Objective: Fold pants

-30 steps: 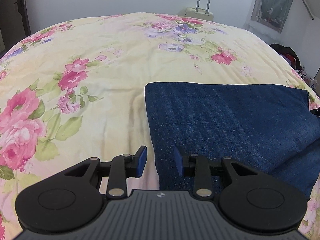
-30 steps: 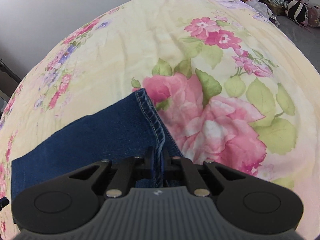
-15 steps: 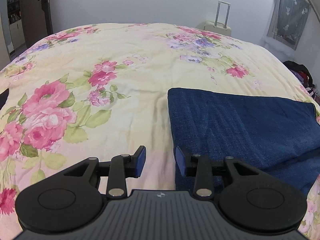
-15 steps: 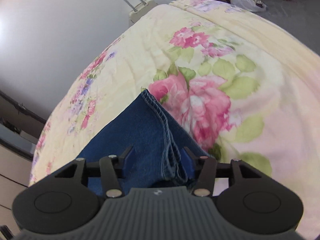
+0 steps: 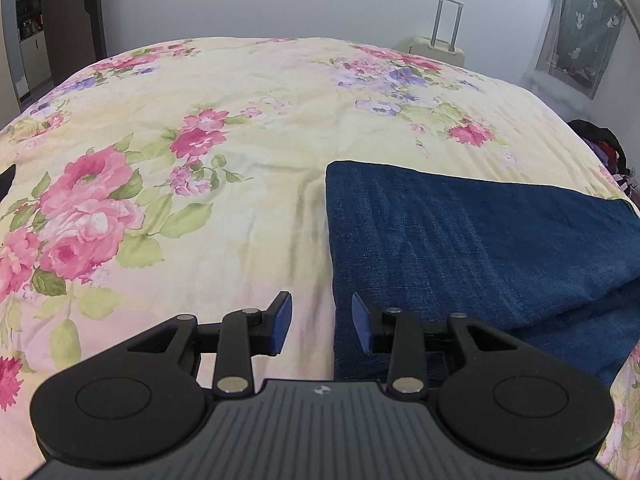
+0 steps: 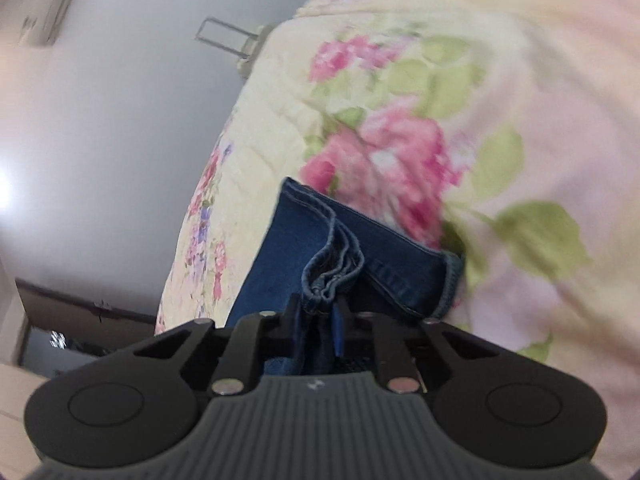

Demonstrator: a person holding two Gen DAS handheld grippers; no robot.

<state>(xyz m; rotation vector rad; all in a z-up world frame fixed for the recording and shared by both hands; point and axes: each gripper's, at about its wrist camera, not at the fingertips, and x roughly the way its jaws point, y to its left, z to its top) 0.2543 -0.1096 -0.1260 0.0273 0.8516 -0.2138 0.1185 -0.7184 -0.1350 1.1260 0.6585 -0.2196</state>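
Blue denim pants (image 5: pixel 472 240) lie folded flat on a bed, on a yellow floral quilt (image 5: pixel 224 160), toward its right side as the left wrist view has it; the fold's left edge runs straight down toward the camera, and a second layer of denim shows under the upper one at lower right. Left hand-held gripper (image 5: pixel 322 324): jaws stand partly apart, blue pads facing each other, nothing clamped. The pants' left edge passes just below the gap, with the right finger over denim and the left finger over bare quilt; whether either fingertip touches the cloth cannot be told. Right hand-held gripper (image 6: pixel 318 312): jaws have just been closing and now stand narrow, pinched on a bunch of stacked hem edges (image 6: pixel 332 268) of the pants, several stitched layers showing between the pads. From that grip the denim spreads away over the quilt; one hemmed corner (image 6: pixel 448 276) lies flat to the right beside a large pink rose print (image 6: pixel 384 160). The right wrist view is tilted and motion-blurred. Beyond the bed's far edge a cream suitcase (image 5: pixel 436 46) with raised handle stands by the white wall; a dark patterned cloth (image 5: pixel 580 28) hangs on the wall at upper right.
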